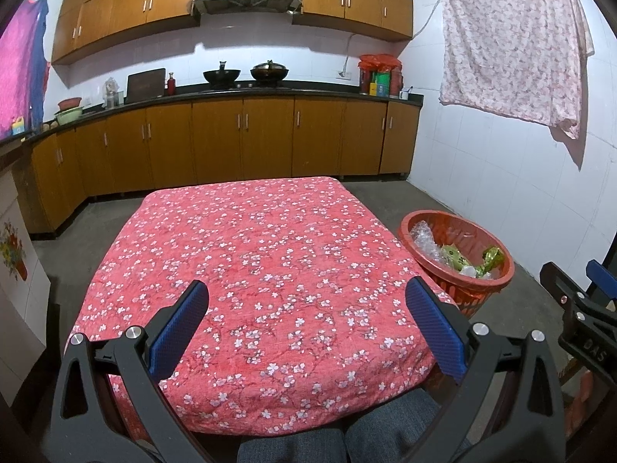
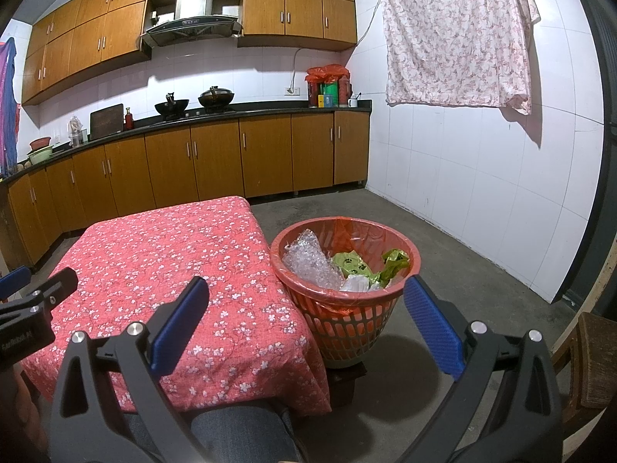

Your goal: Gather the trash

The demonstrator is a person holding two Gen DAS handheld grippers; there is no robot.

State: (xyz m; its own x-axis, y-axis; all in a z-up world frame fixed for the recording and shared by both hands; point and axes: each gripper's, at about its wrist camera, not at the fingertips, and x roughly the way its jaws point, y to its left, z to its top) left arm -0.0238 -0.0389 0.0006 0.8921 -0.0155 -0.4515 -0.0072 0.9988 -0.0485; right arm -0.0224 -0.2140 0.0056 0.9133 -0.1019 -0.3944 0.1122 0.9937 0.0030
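The left claw [image 1: 306, 328] hangs spread and empty over the near edge of the desk [image 1: 246, 254], whose floral cloth shows no trash. The right claw [image 2: 306, 328] is likewise spread and empty, near the desk's right edge. The trash [image 2: 347, 268] lies in the red basket [image 2: 304, 239] just beside that edge. Risk: the basket appears perched on a small stand; a claw bump could tip it and spill the contents.

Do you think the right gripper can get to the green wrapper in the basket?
Probably yes. The right gripper is open and empty, the orange basket has no lid, and the green wrapper lies on top of the trash with nothing between them.
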